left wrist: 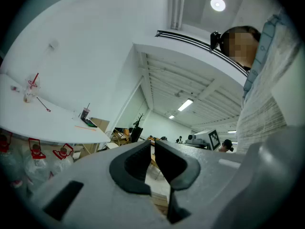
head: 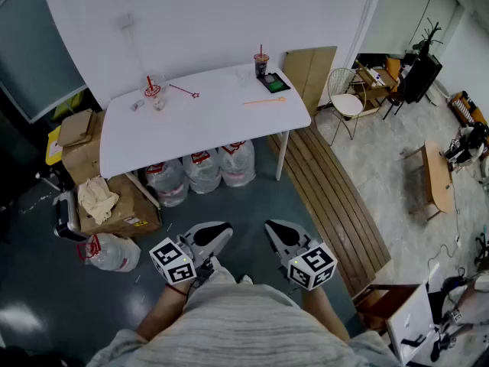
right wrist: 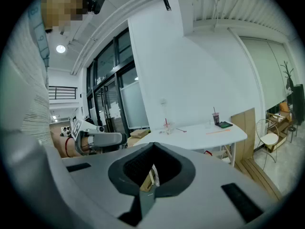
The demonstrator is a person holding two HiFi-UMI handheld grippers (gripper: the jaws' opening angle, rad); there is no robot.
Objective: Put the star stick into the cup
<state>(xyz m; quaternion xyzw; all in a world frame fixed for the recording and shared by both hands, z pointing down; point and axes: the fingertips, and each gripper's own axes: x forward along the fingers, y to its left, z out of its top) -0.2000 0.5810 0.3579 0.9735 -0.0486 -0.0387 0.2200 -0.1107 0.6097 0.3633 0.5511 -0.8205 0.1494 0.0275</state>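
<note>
I have both claws held low in front of me, well short of the white table. The left gripper has its jaws a narrow slit apart with nothing in them, and the right gripper has its tips closed together, empty. The star stick lies flat on the tabletop just beside the clear cup with the red straw, near the far left corner.
</note>
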